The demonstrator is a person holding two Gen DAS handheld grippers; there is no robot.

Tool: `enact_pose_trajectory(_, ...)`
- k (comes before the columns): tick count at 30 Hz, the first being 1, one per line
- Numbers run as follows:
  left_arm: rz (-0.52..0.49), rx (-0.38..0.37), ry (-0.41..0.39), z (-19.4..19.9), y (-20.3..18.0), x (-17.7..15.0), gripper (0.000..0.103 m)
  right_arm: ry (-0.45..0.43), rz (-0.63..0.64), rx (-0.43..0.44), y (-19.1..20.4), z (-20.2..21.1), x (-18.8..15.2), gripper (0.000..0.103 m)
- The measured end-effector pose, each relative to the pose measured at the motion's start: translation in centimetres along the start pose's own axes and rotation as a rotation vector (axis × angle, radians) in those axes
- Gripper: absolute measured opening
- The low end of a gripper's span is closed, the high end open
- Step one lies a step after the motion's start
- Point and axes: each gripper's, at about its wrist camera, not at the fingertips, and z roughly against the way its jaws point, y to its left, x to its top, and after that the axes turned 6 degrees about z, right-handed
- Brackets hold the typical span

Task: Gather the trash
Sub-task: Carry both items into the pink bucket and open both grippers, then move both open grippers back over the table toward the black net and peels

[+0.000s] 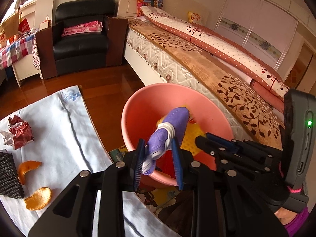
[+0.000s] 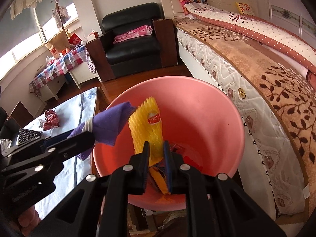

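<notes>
A rolled purple face mask [image 1: 169, 130], bound at its middle by its white ear loop, is seen between the blue pads of the left gripper [image 1: 159, 159], raised above the near rim of a pink basin [image 1: 213, 106]. The jaws of that gripper are partly spread; whether the pads still press on the mask cannot be told. Beside it, over the middle of the basin, a yellow foam fruit net [image 2: 145, 126] with a red and white sticker is pinched at its lower end between the pads of the right gripper [image 2: 156, 165], whose jaws are drawn close together on it. The net stands upright, its top reaching toward the far wall of the basin. More red and yellow scraps are seen lying on the basin's floor beneath both grippers.

To the left of the basin, a pale blue cloth [image 1: 59, 130] is spread out. On it lie a crumpled red and white wrapper [image 1: 18, 133], two pieces of orange peel [image 1: 38, 198] and a black foam net [image 1: 8, 174], all well apart from the basin. Behind the basin, a bed [image 1: 197, 63] with a leaf-patterned cover is seen, and further back a black armchair [image 1: 83, 39].
</notes>
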Motion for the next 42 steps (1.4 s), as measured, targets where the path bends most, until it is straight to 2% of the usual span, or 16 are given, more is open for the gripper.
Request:
enact_pose_trajectory(3,-0.002,-0.007,-0.002,0.3,-0.1,0.1,0.038,0.000,0.001,0.000,0.0,-0.1,0.1,0.021)
enact_pose_trajectory(5,0.004,-0.009,-0.007,0.5,-0.1,0.2,0.046,-0.002,0.000,0.002,0.0,-0.1,0.1,0.036)
enact_pose_trajectory(6,0.007,-0.010,-0.009,0.6,-0.1,0.2,0.048,-0.005,-0.001,-0.002,0.1,0.0,0.1,0.040)
enact_pose_trajectory(11,0.009,-0.017,-0.025,1.5,-0.3,0.4,0.050,-0.020,-0.001,-0.010,0.2,0.4,0.1,0.050)
enact_pose_trajectory(18,-0.006,-0.010,-0.071,3.7,-0.5,0.4,0.053,-0.035,-0.004,0.003,0.6,1.1,0.2,0.051)
enact_pose_trajectory(28,0.027,0.014,-0.127,7.4,1.1,0.2,0.053,-0.063,0.017,0.019,2.4,2.7,0.4,0.051)
enact_pose_trajectory(37,0.071,0.066,-0.172,11.1,4.2,-0.9,0.053,-0.097,0.077,0.069,6.2,4.4,0.6,0.051)
enact_pose_trajectory(42,0.097,0.121,-0.202,13.8,6.4,-2.1,0.053,-0.108,0.118,0.141,9.0,4.8,0.8,0.051)
